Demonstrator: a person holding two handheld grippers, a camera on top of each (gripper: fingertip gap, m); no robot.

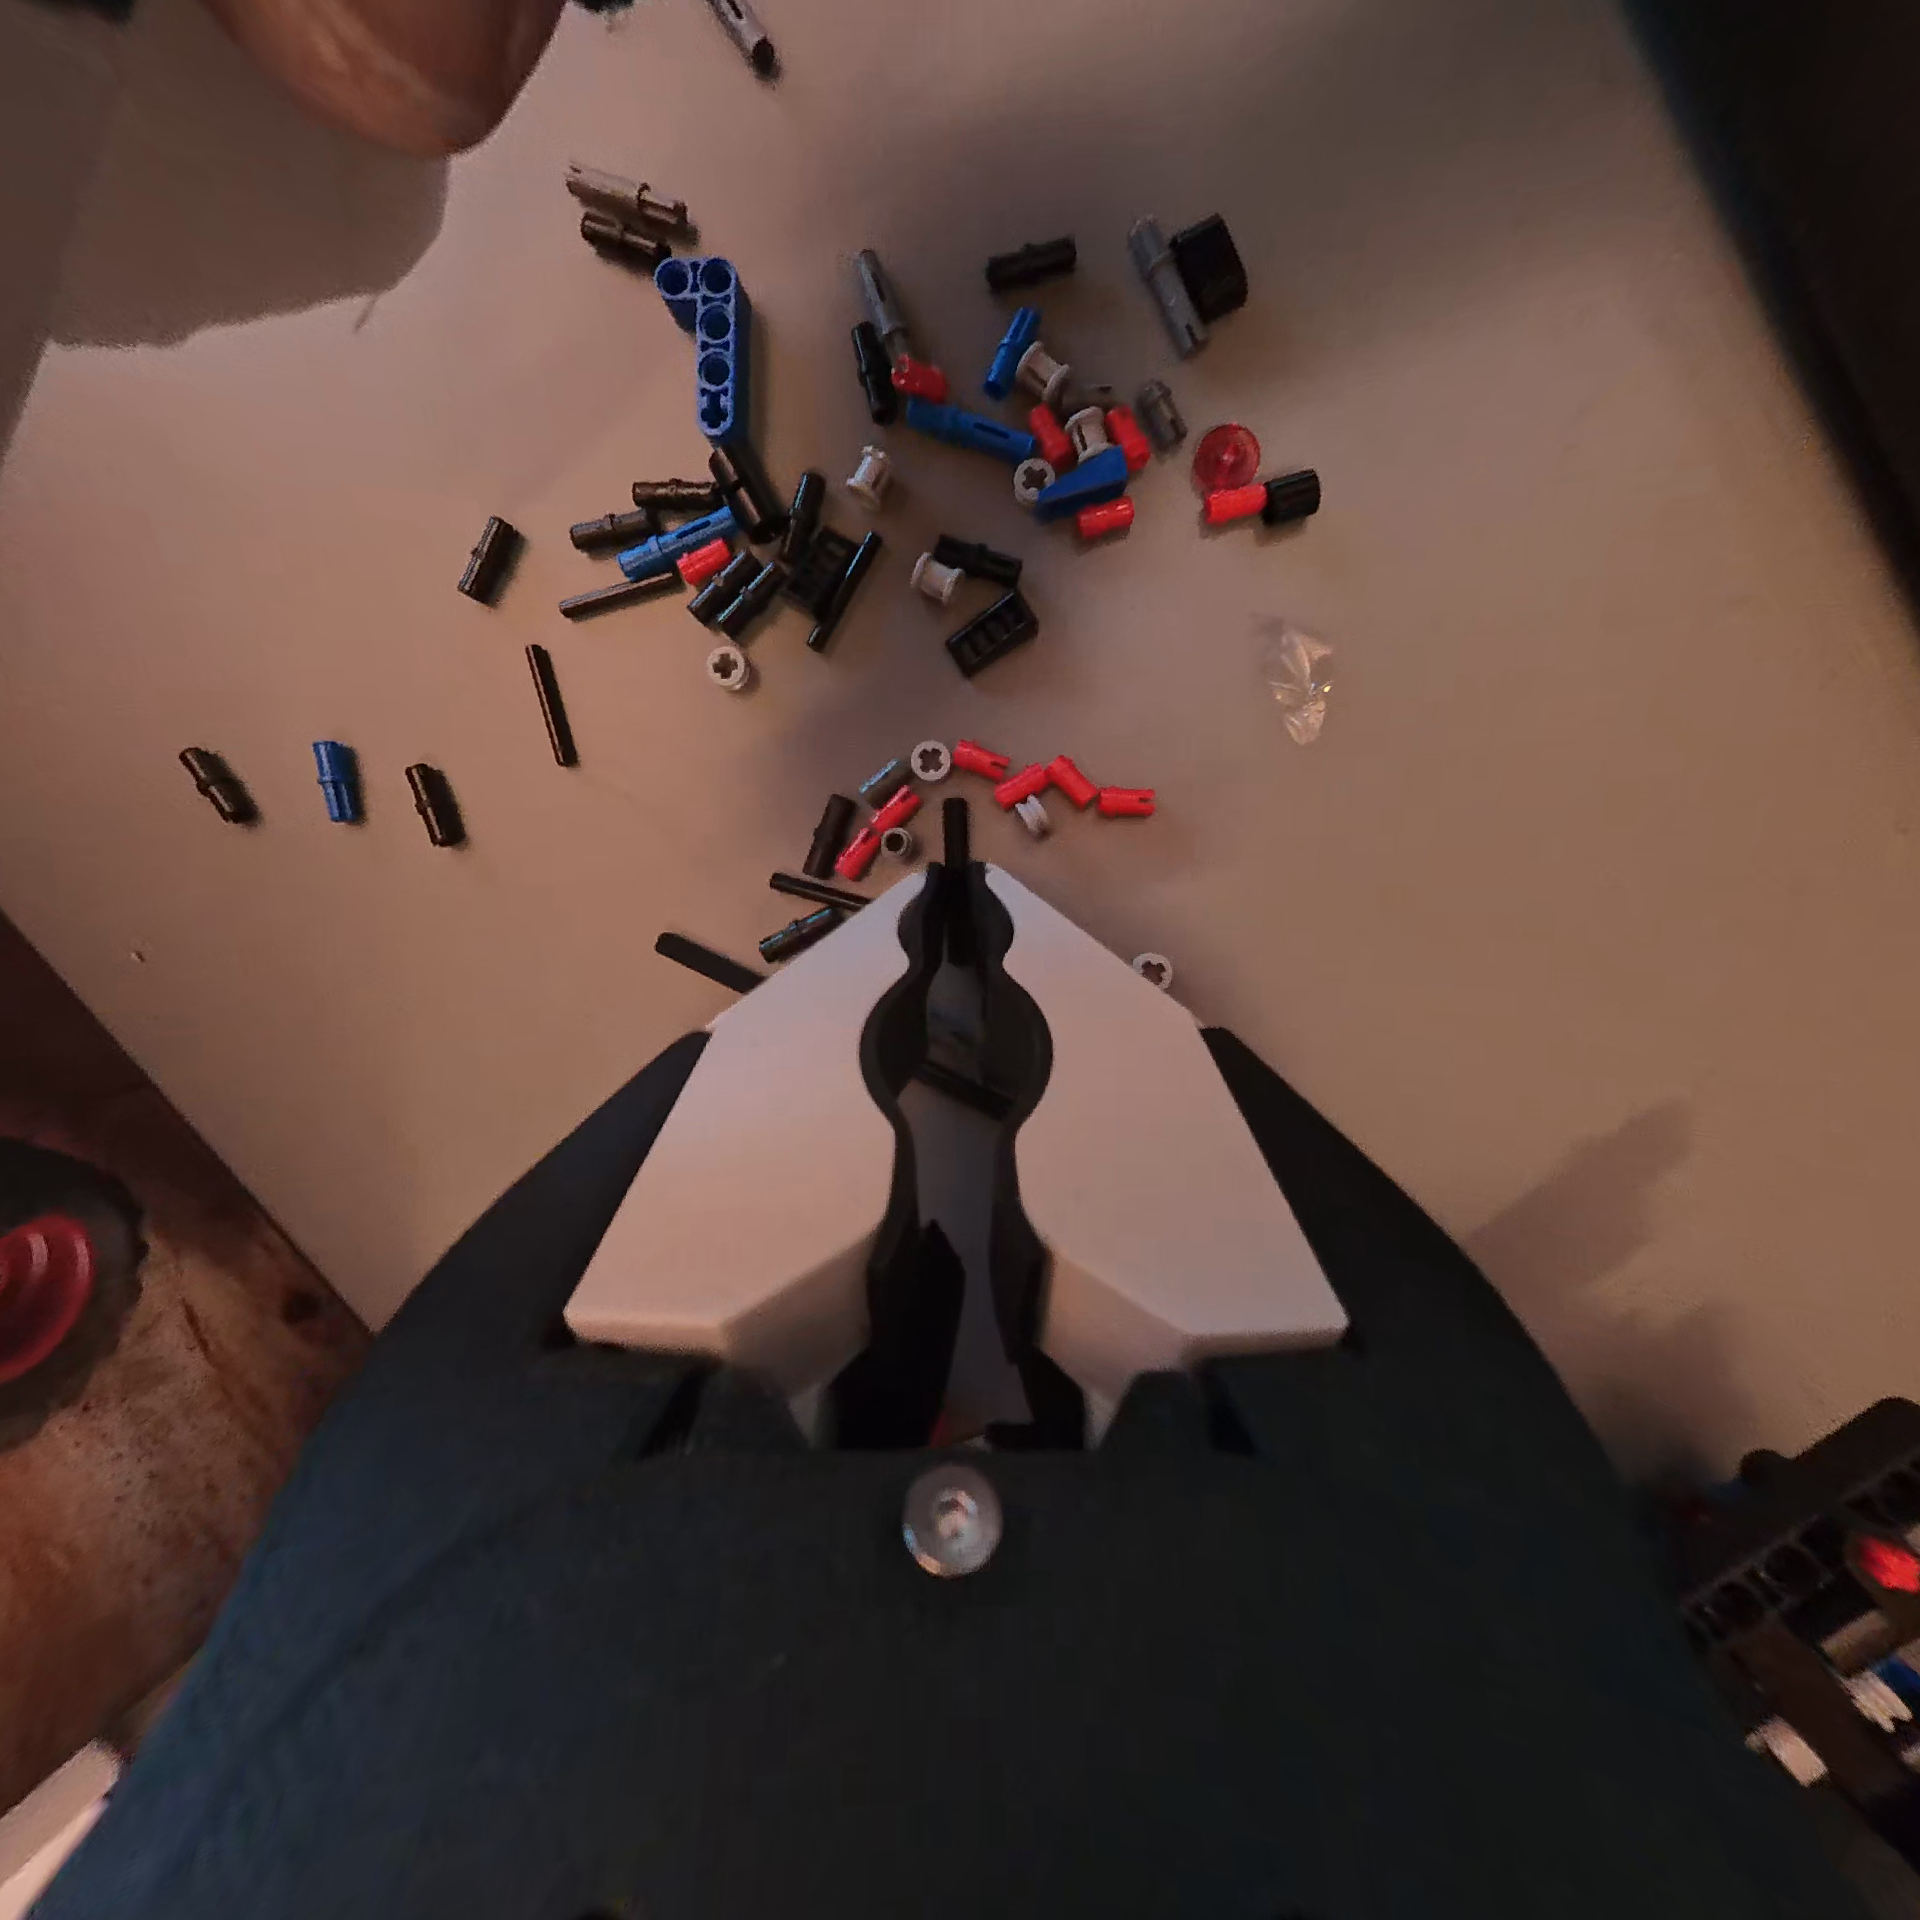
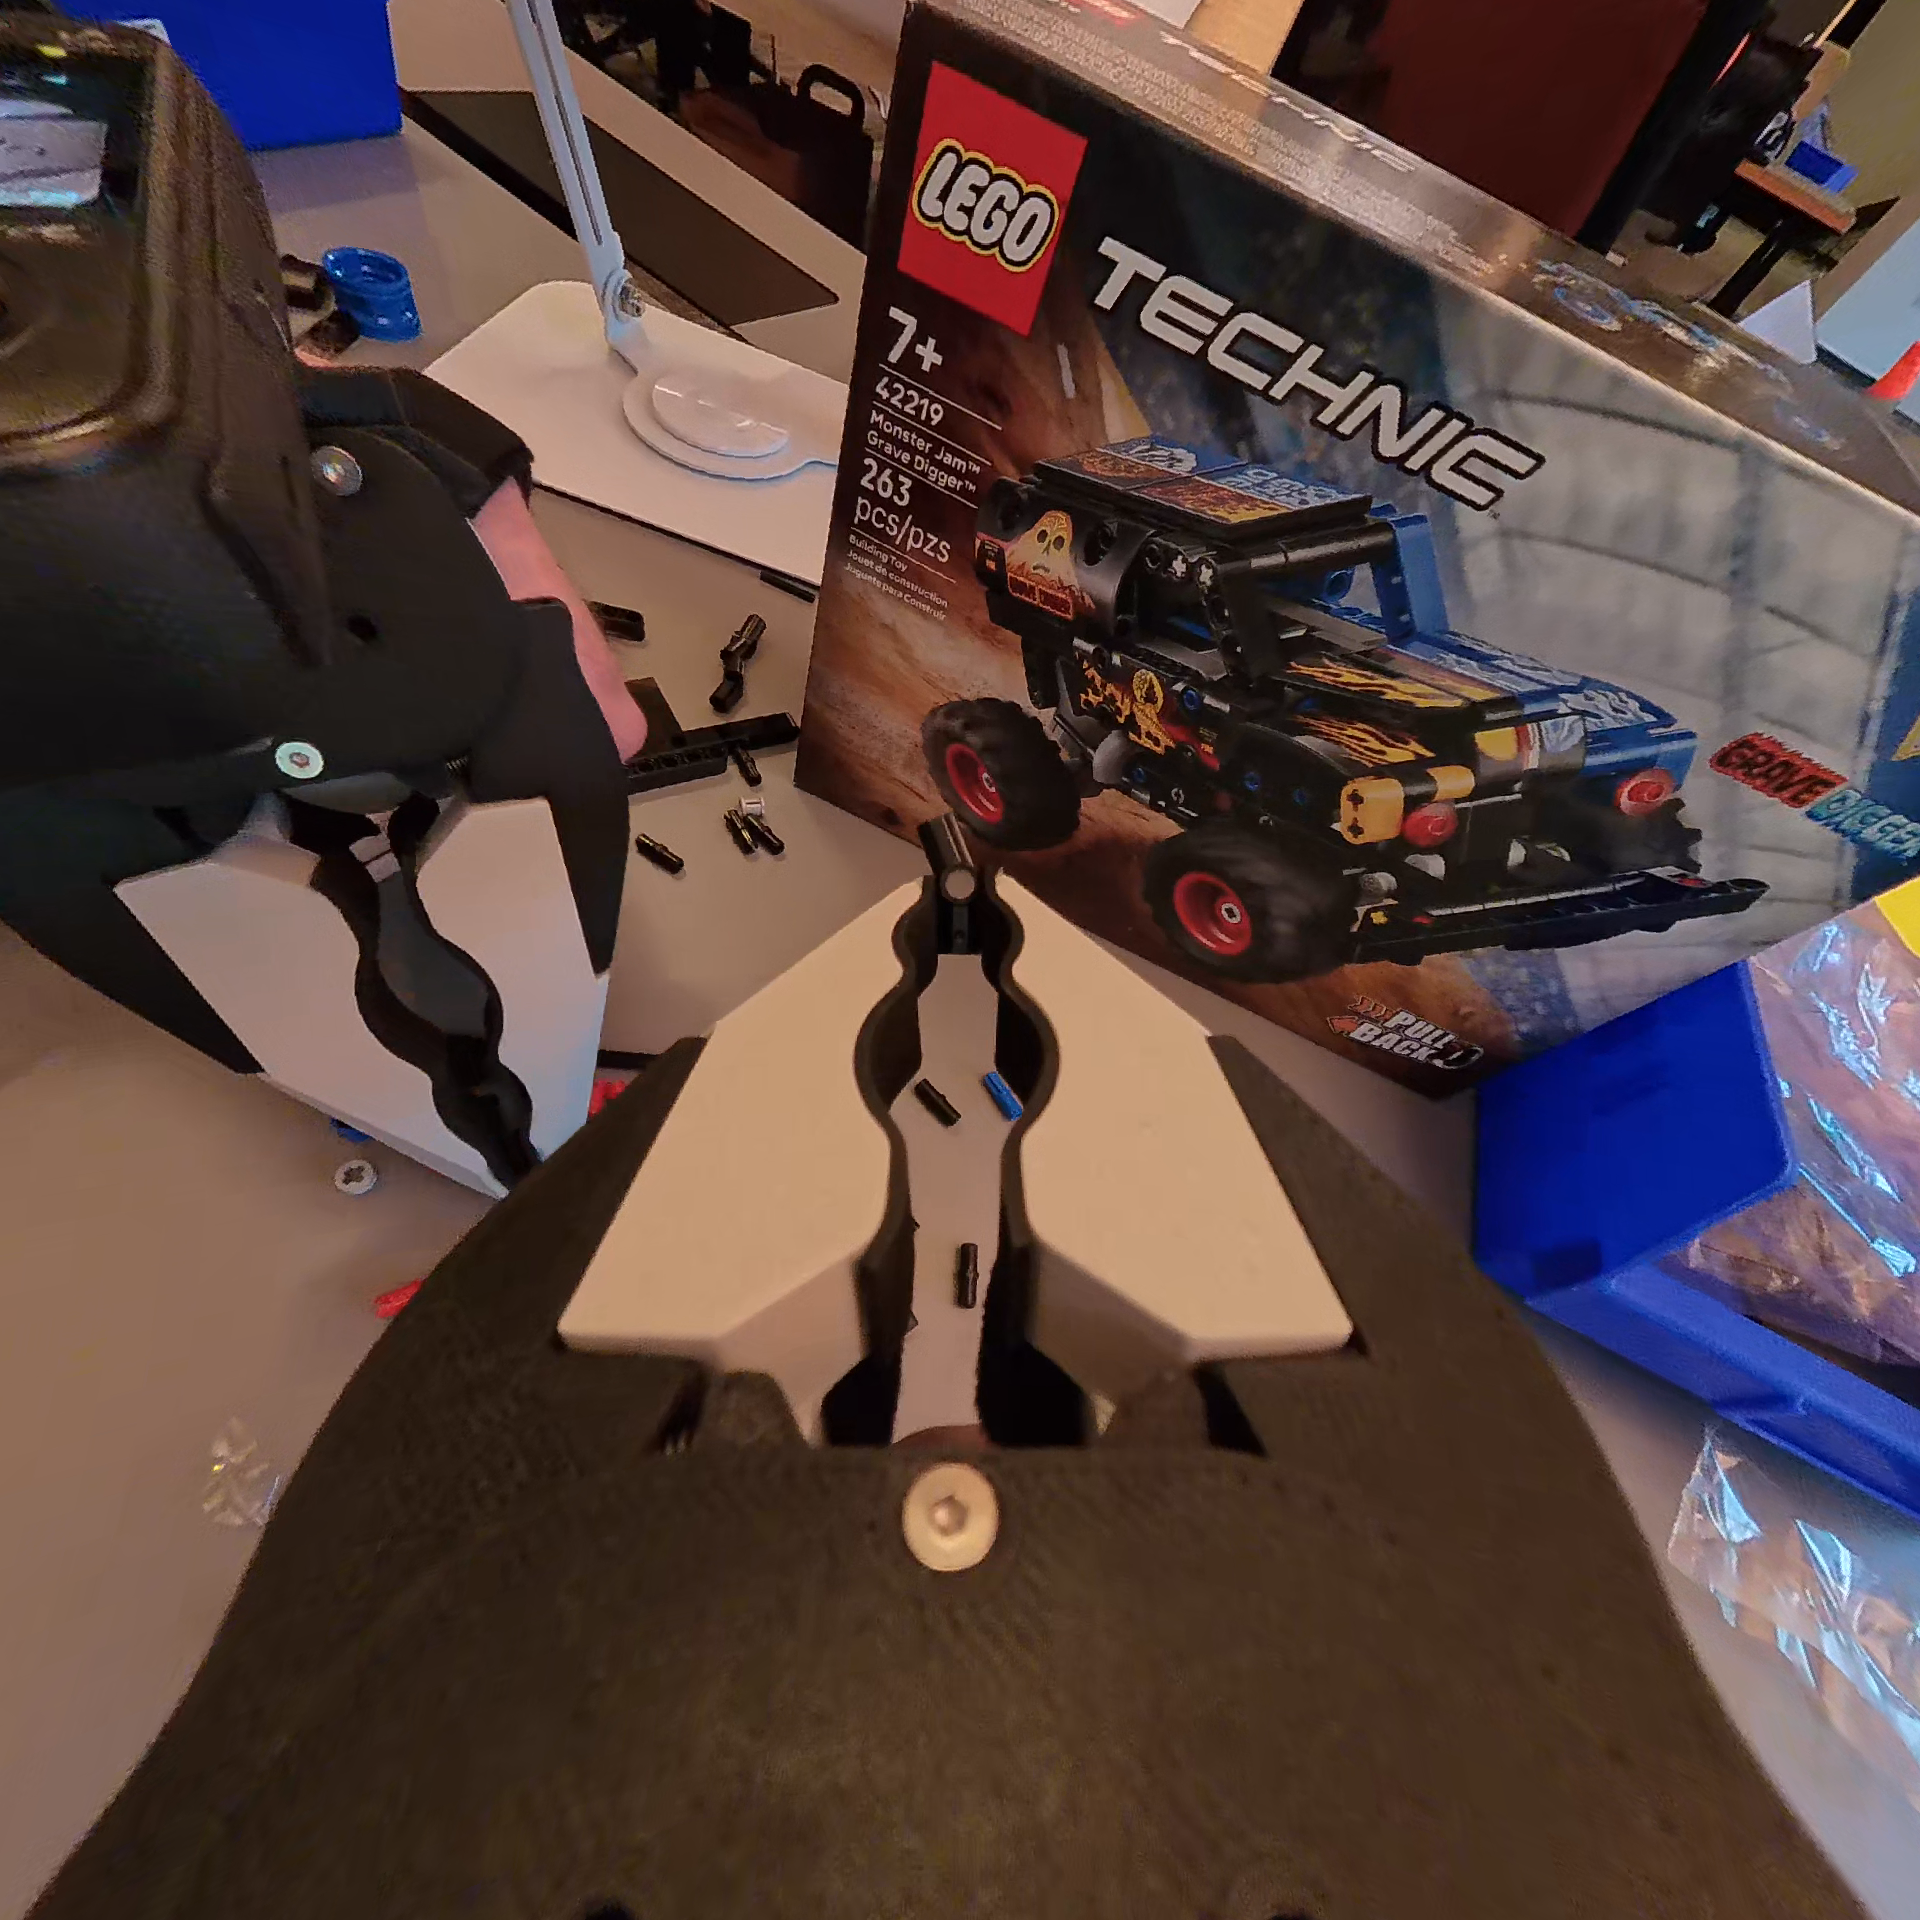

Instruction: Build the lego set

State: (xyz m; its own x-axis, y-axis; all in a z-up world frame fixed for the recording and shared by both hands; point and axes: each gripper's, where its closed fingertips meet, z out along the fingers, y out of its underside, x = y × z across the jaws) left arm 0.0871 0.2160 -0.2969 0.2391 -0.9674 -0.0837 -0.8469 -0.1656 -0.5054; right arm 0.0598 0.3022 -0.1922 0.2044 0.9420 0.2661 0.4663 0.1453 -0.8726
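My left gripper [image 1: 954,883] points down at the white table and is shut on a thin black axle [image 1: 954,826] that sticks out past its tips. Just beyond it lie several red bushes [image 1: 1039,781] and grey bushes. Farther out is a scatter of black, blue and red pins and a blue bent beam [image 1: 715,343]. My right gripper [image 2: 956,899] is shut on a small black connector with a grey end [image 2: 954,862], held above the table. In the right wrist view the left gripper [image 2: 488,1122] shows at the left, tips down on the table.
The lego set box [image 2: 1351,540] stands upright just beyond the right gripper. A blue bin [image 2: 1642,1164] with plastic bags is at the right. A white lamp base [image 2: 707,416] sits behind. A tyre with a red hub [image 1: 42,1299] and a partly built black assembly [image 1: 1829,1600] lie at the edges. About 12 cm separates my left fingertips from my right.
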